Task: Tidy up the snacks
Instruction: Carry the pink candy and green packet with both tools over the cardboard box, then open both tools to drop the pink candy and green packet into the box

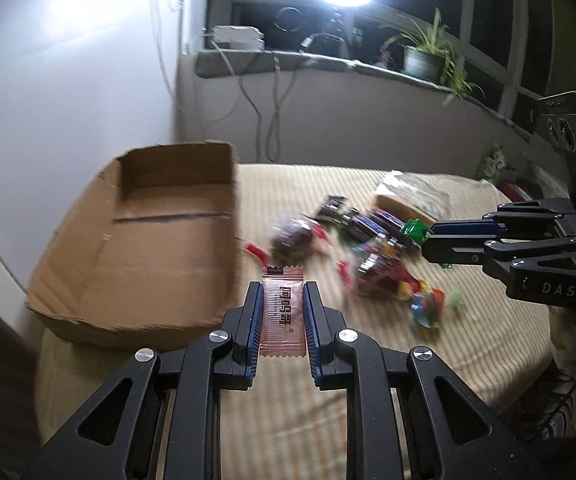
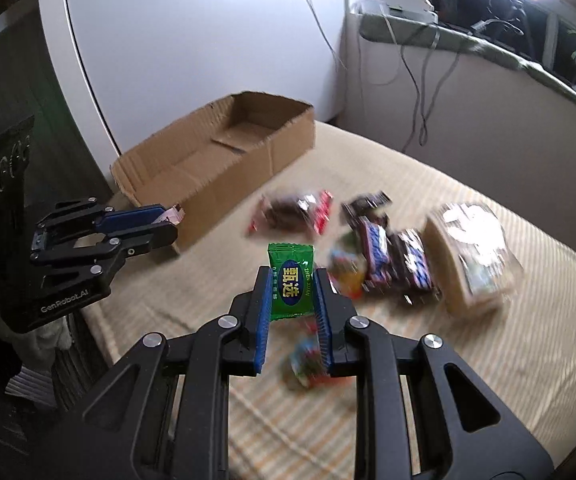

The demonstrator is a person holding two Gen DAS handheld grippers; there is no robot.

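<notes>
My left gripper (image 1: 282,294) is shut on a pink snack packet (image 1: 282,316), held above the striped cloth just right of the open cardboard box (image 1: 160,248). The right gripper (image 2: 291,280) is shut on a green candy packet (image 2: 291,280), lifted over the pile of snacks (image 2: 371,248). From the left wrist view the right gripper (image 1: 427,238) shows at the right edge with the green packet (image 1: 415,230) in its tips. The left gripper (image 2: 170,220) appears at the left of the right wrist view, beside the box (image 2: 216,156) with the pink packet (image 2: 174,214).
A striped beige cloth (image 1: 367,380) covers the table. Dark bars, red-wrapped snacks and colourful candies lie blurred in the middle. A clear-wrapped brown pack (image 2: 471,256) sits at the far right. Behind are a windowsill (image 1: 327,64) with cables, a plant (image 1: 427,52) and a bright lamp.
</notes>
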